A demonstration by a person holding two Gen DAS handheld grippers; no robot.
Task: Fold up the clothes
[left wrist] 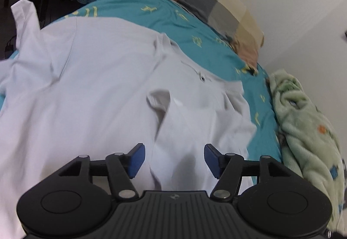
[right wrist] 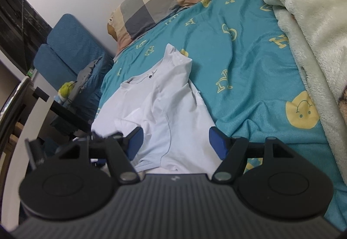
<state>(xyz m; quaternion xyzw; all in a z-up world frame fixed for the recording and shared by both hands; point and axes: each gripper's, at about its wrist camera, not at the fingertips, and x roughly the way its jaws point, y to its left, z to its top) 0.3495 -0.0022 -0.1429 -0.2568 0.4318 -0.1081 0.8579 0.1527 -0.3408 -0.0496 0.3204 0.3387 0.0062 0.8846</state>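
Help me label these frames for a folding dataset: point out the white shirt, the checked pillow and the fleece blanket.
white shirt (right wrist: pixel 164 113): right wrist view, chest panel.
checked pillow (right wrist: pixel 160 2): right wrist view, middle squares.
fleece blanket (left wrist: pixel 303 135): left wrist view, crumpled middle.

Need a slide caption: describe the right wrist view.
Open right gripper above a white shirt on a teal bedsheet.

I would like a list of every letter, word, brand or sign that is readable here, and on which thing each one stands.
"H": yellow letter on the teal bedsheet, near the fleece blanket.
"S": yellow letter on the bedsheet, mid-bed.
"A": yellow letter on the bedsheet, below the checked pillow.
Other yellow letters on the bedsheet: too distorted to read.
Emblem on each gripper body: too small to read.
White shirt: no print visible.
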